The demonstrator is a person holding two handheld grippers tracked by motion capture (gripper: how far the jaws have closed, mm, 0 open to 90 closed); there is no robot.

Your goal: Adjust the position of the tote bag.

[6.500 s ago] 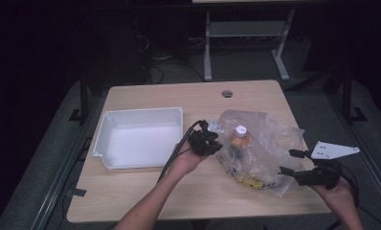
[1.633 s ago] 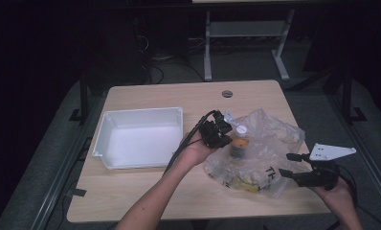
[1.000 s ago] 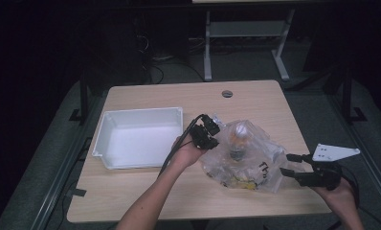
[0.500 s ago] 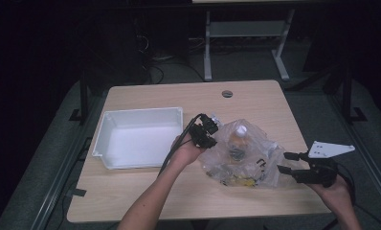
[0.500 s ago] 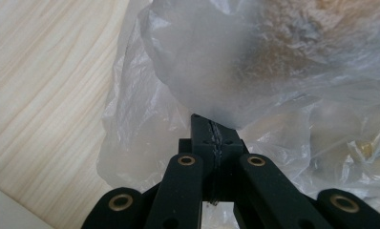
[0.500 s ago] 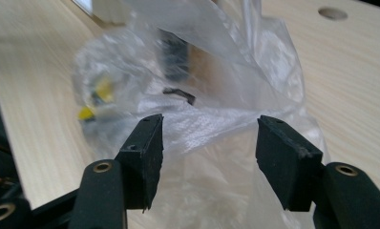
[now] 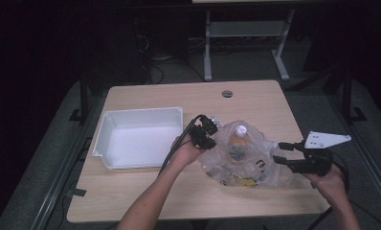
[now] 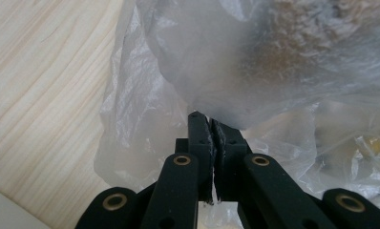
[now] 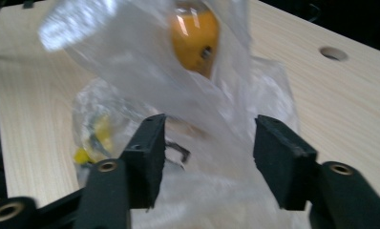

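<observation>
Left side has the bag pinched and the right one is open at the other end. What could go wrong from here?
1. The left hand-held gripper pinches just a thin fold of the plastic bag; it may slip or tear under the bottle.
2. The right hand-held gripper, open around loose film, might close on too little of it.

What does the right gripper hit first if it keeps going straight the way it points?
Most likely the clear plastic bag: the right gripper is open with bag film already bulging between its tongs. The orange-capped bottle sits farther on inside; depth unclear.
</observation>
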